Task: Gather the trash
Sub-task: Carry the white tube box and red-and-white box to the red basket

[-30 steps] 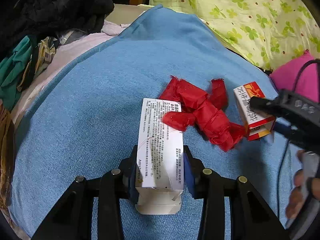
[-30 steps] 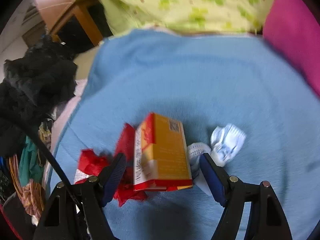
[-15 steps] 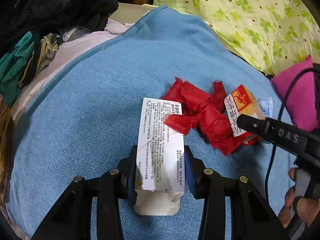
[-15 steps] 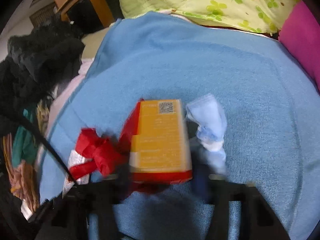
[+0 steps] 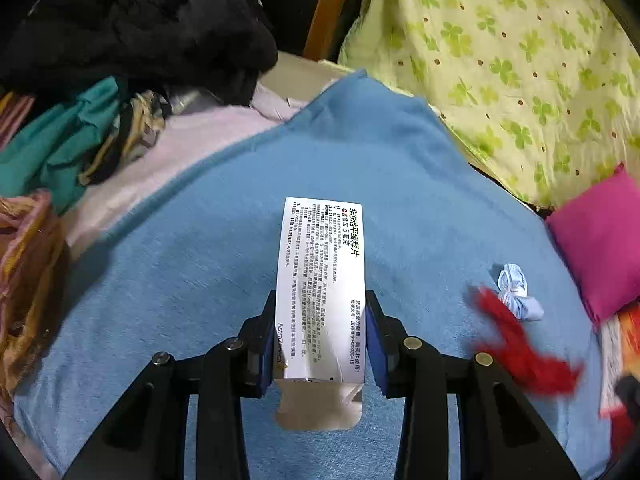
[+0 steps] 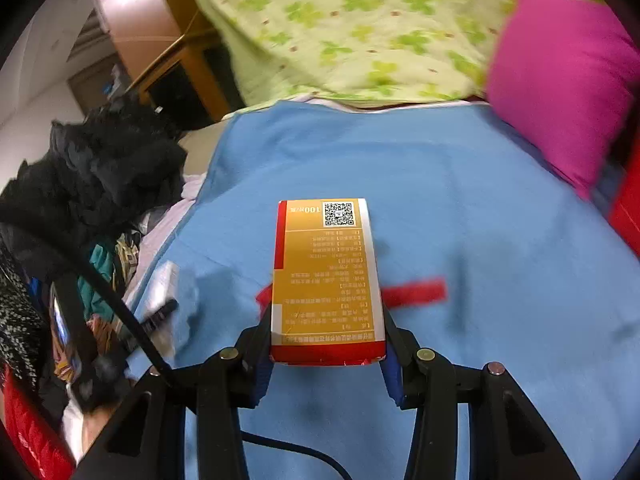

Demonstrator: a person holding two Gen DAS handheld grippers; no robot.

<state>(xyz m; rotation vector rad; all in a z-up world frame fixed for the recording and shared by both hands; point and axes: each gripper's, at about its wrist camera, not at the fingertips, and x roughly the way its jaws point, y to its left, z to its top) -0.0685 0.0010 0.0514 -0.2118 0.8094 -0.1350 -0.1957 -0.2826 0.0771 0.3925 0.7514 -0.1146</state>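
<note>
In the left wrist view our left gripper (image 5: pixel 322 332) has its jaws clamped on a white box (image 5: pixel 322 280) printed with dense black text; the pads press its two long sides, its torn flap hangs open at the near end, and it is held above the blue blanket (image 5: pixel 200 272). To the right on the blanket lies a small pale blue wad (image 5: pixel 518 292), and just beside it a blurred red wrapper (image 5: pixel 516 344) hangs in the air below a box at the frame's right edge. Behind the blanket we see a green clover quilt (image 5: pixel 512 60), a pink pillow (image 5: pixel 600 248) at the right, and a pile of dark and teal clothes (image 5: pixel 120 60) at the left. In the right wrist view our right gripper (image 6: pixel 326 340) has its jaws clamped on a gold box (image 6: pixel 326 276) with red edges and a QR code at its far end; those jaws have just been closing, and the box now sits firmly between the pads, clear of the blanket. A red strip shows below and behind it on both sides, blurred. At the left of this view we make out part of the left gripper with the white box, too blurred to tell more.
</note>
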